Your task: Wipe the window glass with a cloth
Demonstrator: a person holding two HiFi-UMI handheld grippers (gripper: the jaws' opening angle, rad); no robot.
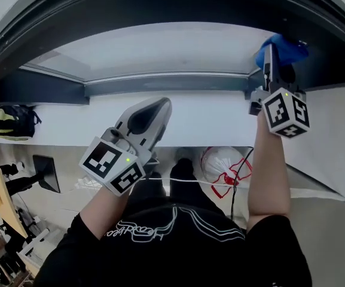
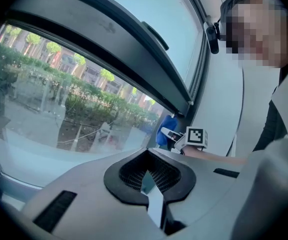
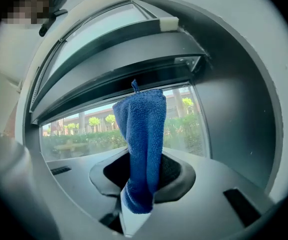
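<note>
The window glass [image 1: 160,49] runs across the top of the head view, set in a dark frame. A blue cloth [image 1: 283,48] is pressed near the glass's right end, and my right gripper [image 1: 272,58] is shut on it. In the right gripper view the cloth [image 3: 144,144] hangs up out of the closed jaws in front of the glass [image 3: 79,131]. My left gripper [image 1: 154,109] is lower, over the white sill, shut with nothing in it. From the left gripper view [image 2: 147,178], the glass [image 2: 84,99] lies ahead, with the cloth [image 2: 167,129] at its far end.
A dark frame bar [image 1: 160,85] runs under the glass, above a white sill [image 1: 220,121]. A dark sash bar [image 2: 109,49] crosses the window higher up. On the floor below are a backpack [image 1: 11,121] and a white bag with red handles [image 1: 223,163].
</note>
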